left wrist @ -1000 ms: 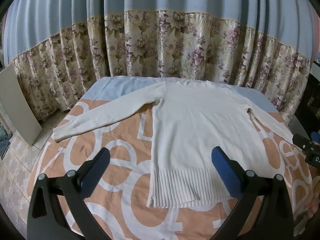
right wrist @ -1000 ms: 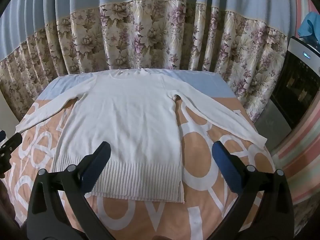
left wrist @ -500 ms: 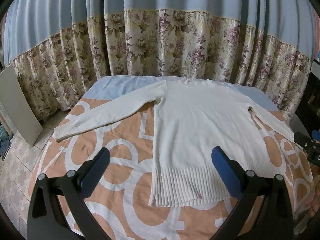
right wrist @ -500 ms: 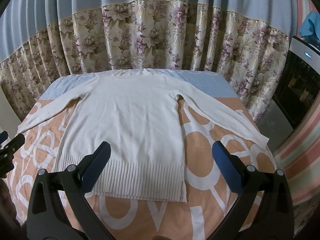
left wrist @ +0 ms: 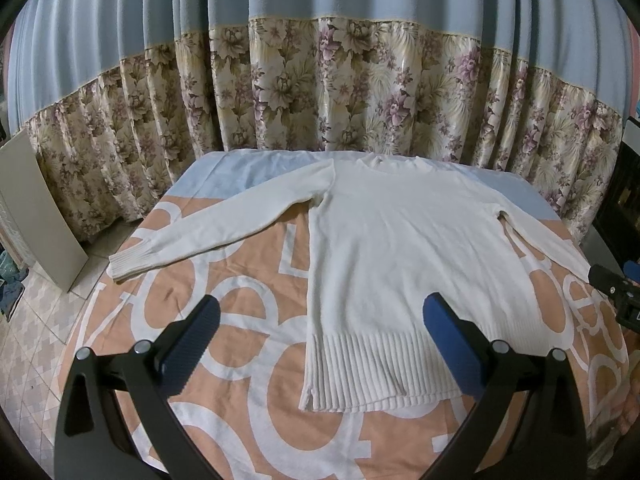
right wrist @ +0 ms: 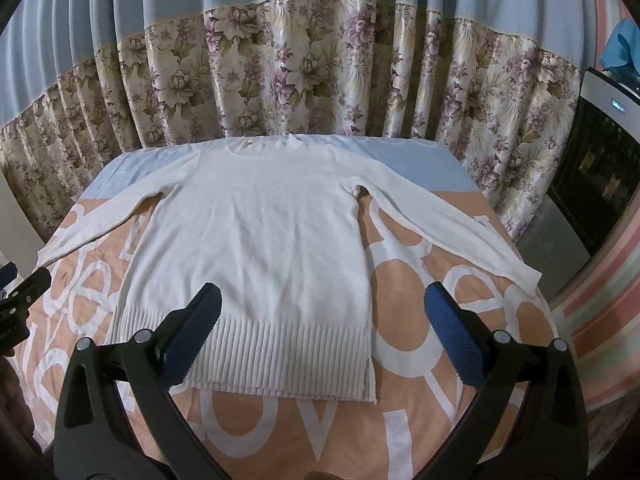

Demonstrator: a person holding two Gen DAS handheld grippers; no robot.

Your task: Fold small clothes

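A white long-sleeved knit sweater (left wrist: 400,248) lies flat, front up, on a bed, with both sleeves spread out to the sides and the ribbed hem nearest me. It also shows in the right wrist view (right wrist: 260,248). My left gripper (left wrist: 320,320) is open and empty, above the hem's left corner. My right gripper (right wrist: 320,316) is open and empty, above the hem's right part. The right gripper's tip shows at the right edge of the left wrist view (left wrist: 612,284); the left gripper's tip shows at the left edge of the right wrist view (right wrist: 24,292).
The bed has an orange cover with large white letters (left wrist: 240,360) and a light blue band at the far end (right wrist: 400,160). Floral curtains (left wrist: 320,92) hang behind it. A white board (left wrist: 36,216) leans at the left. A dark appliance (right wrist: 596,184) stands at the right.
Both grippers have moved slightly forward and to the right over the bed; the sweater sits a little lower and nearer in both views. Both stay open.
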